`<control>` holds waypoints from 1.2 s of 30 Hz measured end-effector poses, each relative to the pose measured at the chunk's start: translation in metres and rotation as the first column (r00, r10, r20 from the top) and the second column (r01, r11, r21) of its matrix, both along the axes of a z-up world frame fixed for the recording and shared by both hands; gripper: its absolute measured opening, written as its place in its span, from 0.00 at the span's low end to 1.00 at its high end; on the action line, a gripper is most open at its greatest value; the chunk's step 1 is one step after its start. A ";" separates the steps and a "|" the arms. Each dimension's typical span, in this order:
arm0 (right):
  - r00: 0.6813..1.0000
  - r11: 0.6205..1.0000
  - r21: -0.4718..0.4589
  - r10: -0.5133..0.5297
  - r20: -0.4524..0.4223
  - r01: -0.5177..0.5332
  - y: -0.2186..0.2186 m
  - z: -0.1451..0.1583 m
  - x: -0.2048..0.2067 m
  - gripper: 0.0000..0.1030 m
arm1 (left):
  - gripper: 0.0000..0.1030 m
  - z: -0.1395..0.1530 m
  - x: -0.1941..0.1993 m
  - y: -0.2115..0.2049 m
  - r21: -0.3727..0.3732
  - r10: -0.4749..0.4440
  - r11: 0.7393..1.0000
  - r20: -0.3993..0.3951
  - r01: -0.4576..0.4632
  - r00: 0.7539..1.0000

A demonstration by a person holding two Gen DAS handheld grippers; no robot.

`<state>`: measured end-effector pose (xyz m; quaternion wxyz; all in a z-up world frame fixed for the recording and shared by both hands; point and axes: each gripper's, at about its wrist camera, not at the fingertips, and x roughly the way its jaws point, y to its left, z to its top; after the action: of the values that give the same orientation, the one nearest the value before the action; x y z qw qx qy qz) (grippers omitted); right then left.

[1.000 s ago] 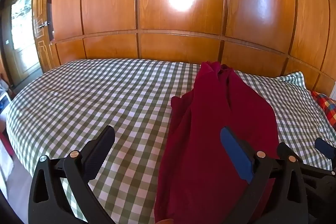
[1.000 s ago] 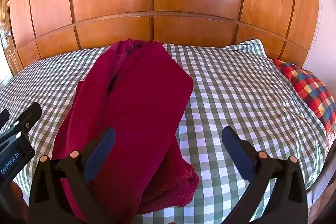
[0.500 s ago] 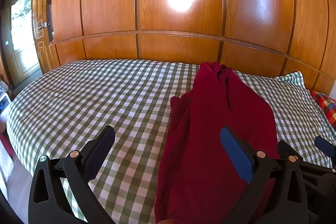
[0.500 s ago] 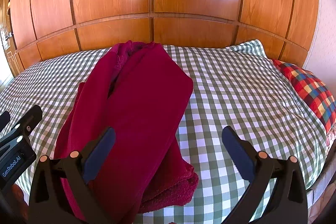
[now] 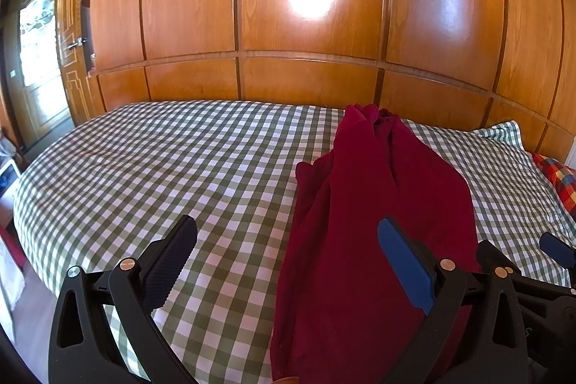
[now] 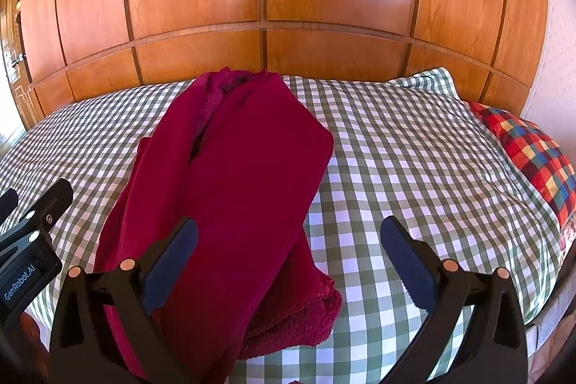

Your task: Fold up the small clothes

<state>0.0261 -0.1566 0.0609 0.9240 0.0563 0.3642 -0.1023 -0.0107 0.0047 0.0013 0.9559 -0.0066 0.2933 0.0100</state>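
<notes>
A dark red garment [image 5: 378, 204] lies lengthwise on the green-checked bed [image 5: 162, 168], folded over itself along its length. It also shows in the right wrist view [image 6: 244, 175], with a bunched fuzzy end near the front edge. My left gripper [image 5: 284, 240] is open and empty, its right finger above the garment's near part. My right gripper [image 6: 288, 240] is open and empty above the garment's near right edge. The left gripper's body shows in the right wrist view [image 6: 28, 240] at the far left.
A wooden panelled wall [image 5: 306, 24] runs behind the bed. A checked pillow [image 6: 424, 85] and a red multicoloured pillow [image 6: 532, 153] lie at the right. A door [image 5: 36, 67] stands at the far left. The bed's front edge [image 6: 540, 322] is close.
Both views have risen and drawn back very slightly; the garment has not moved and both grippers stay open.
</notes>
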 end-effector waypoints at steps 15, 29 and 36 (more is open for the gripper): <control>1.000 1.000 0.016 -0.007 0.015 0.007 -0.004 0.003 -0.006 0.98 | 0.97 -0.001 -0.006 0.003 0.010 -0.002 1.000 0.002 0.002 1.000; 1.000 0.999 0.040 -0.004 0.004 0.004 -0.012 0.001 -0.007 0.98 | 0.97 -0.010 -0.011 0.000 0.013 -0.097 0.995 -0.048 0.098 0.994; 1.000 0.995 0.091 -0.028 -0.007 0.029 -0.049 -0.006 -0.014 0.98 | 0.89 -0.034 -0.013 -0.004 -0.091 -0.335 0.942 -0.199 0.323 0.921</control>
<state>0.0126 -0.2060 0.0553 0.9178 0.1032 0.3703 -0.0991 -0.0238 0.0011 -0.0327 0.9068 0.0166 0.3903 -0.1581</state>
